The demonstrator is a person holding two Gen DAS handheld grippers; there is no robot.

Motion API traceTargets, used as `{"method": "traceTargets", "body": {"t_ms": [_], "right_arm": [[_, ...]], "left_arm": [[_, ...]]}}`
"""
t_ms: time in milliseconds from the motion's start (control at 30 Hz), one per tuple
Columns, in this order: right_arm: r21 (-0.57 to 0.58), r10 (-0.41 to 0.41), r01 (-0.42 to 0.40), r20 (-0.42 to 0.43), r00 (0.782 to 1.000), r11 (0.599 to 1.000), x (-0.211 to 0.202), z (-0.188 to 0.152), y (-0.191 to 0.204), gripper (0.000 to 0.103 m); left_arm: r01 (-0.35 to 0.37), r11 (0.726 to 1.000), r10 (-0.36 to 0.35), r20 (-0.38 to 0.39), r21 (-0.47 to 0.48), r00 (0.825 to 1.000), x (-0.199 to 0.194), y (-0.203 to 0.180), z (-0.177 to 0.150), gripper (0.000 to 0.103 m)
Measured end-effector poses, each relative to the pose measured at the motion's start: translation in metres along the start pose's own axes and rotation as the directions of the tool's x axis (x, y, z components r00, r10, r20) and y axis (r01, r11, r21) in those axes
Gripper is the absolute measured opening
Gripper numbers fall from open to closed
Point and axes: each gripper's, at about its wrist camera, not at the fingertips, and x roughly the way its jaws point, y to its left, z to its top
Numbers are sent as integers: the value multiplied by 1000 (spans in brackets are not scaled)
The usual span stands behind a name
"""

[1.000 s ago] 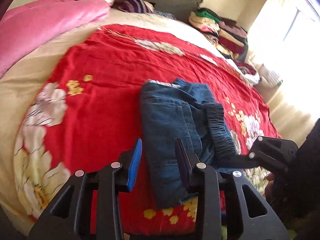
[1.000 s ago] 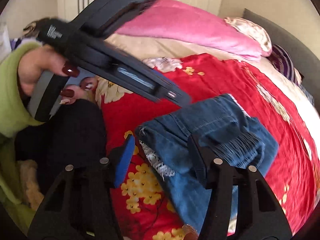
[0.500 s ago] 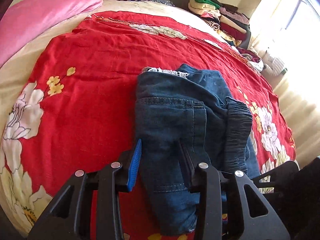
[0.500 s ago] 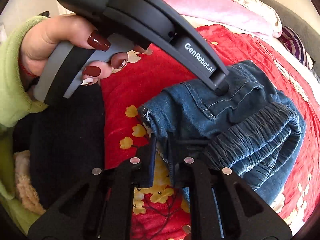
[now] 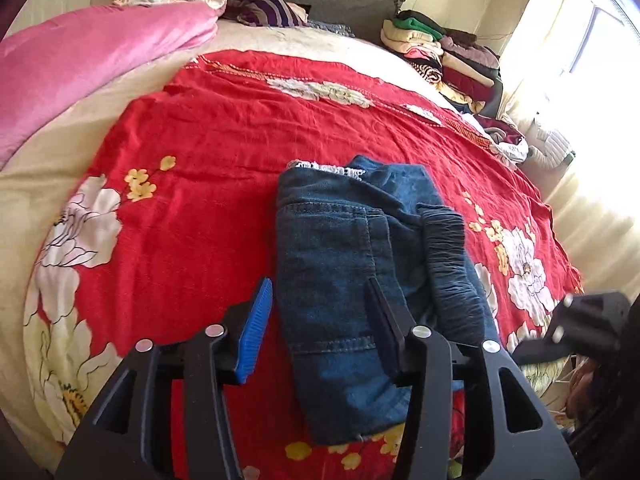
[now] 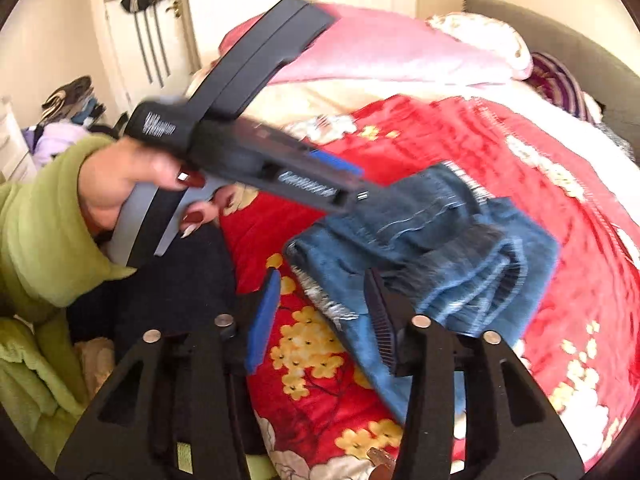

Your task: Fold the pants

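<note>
Left wrist view: left gripper [image 5: 320, 328] with jaws apart, just widened, nothing pinched between the pads. Pants [image 5: 372, 276] straight ahead under the tips, folded into a compact denim bundle on the red bedspread [image 5: 192, 184], elastic waistband uppermost on the far-jaw side. Stack of folded clothes [image 5: 444, 56] far ahead to the right. Right wrist view: right gripper [image 6: 320, 312] with jaws apart after a brief closing half a second back, now reopened, clear of the cloth and drawn back. Pants just beyond and right of the tips; a hand [image 6: 132, 184] carrying the other tool above left. Folding judged all but complete; perhaps only tidying or stacking left.
</note>
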Motion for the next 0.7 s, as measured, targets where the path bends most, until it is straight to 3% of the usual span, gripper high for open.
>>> {"method": "traceTargets", "body": {"t_ms": [133,233,533,567,633,700], "right_arm": [[49,-61,58,53,997,997,-20,1,-12,58],[89,-101,93,88,991,992,-29,4,-29,64],[205,-221,185,169,961,961,-52,5,-64,77],[216,-231,192,173,958,957,-53,5,-68,78],[241,-256,210,176,950,947,-55,3,-75,80],[263,-279,227,182,943,938,-58,1,-82,80]], "left_arm": [[-11,1000,11,27,7,1000,-13,-6,0,56],[-19,1000,18,45,19,999,-21,-10,1,59],[-24,998,21,75,51,997,-35,-27,6,61],[-24,998,20,76,55,997,-36,-28,6,64],[-31,998,26,80,62,996,-37,-30,6,77],[-35,997,29,83,67,996,-36,-32,7,77]]}}
